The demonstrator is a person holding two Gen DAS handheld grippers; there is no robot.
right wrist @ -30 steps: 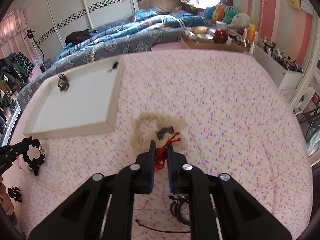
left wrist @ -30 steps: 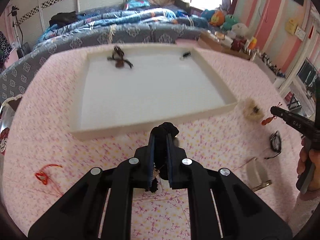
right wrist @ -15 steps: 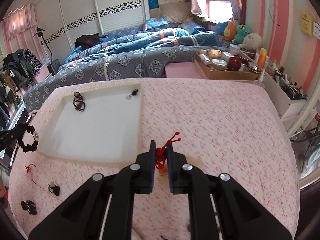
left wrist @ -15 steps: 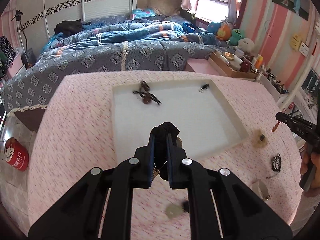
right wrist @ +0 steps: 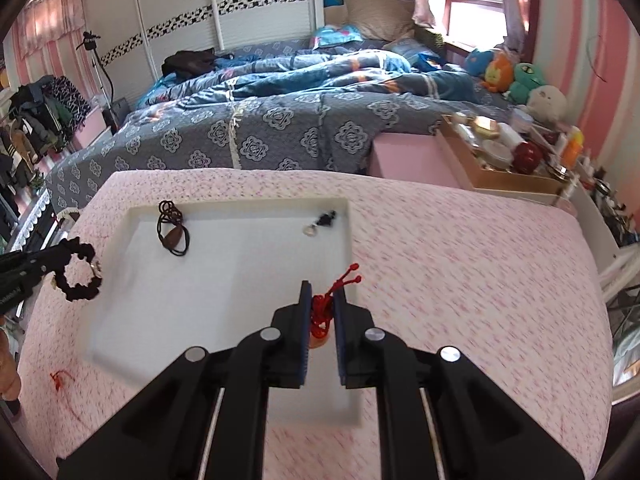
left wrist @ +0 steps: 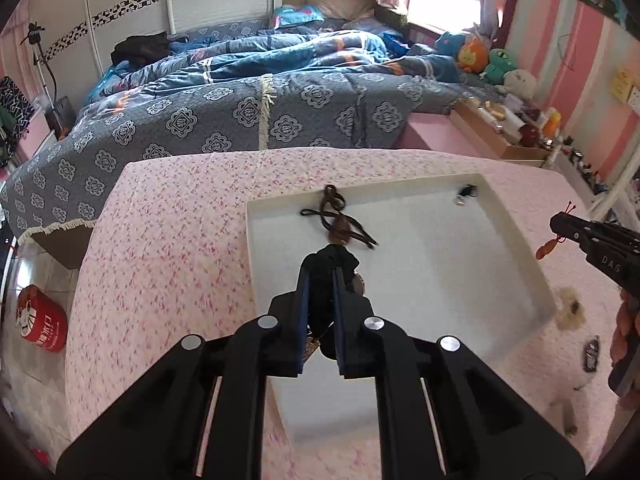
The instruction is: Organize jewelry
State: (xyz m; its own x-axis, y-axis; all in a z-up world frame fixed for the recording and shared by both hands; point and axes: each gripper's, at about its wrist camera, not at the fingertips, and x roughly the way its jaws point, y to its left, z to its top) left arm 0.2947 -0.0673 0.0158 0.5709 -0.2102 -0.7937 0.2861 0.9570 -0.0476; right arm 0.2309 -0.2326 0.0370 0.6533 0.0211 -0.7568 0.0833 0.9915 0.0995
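My left gripper [left wrist: 320,276] is shut on a black beaded bracelet [left wrist: 332,260] and hangs over the white tray [left wrist: 516,232]. From the right wrist view that bracelet [right wrist: 78,276] dangles as a ring at the tray's left edge. My right gripper [right wrist: 322,300] is shut on a red knotted cord charm [right wrist: 326,308] above the tray's right part [right wrist: 348,216]. The left wrist view shows that charm [left wrist: 548,248] at the right gripper's tip. In the tray lie a brown pendant on a black cord [left wrist: 340,228] and a small black clip with a silver ring [left wrist: 464,194].
The tray sits on a pink flowered table cover [right wrist: 460,260]. Loose pieces lie on it: a fluffy beige scrunchie [left wrist: 570,312], a dark item [left wrist: 591,354] and a red cord [right wrist: 60,380]. A bed with a blue quilt [right wrist: 280,120] stands behind, a cluttered wooden box [right wrist: 500,164] at right.
Both grippers rose and moved forward over the tray with their pieces still held. The scrunchie and other loose items fell behind toward the frames' lower edges.
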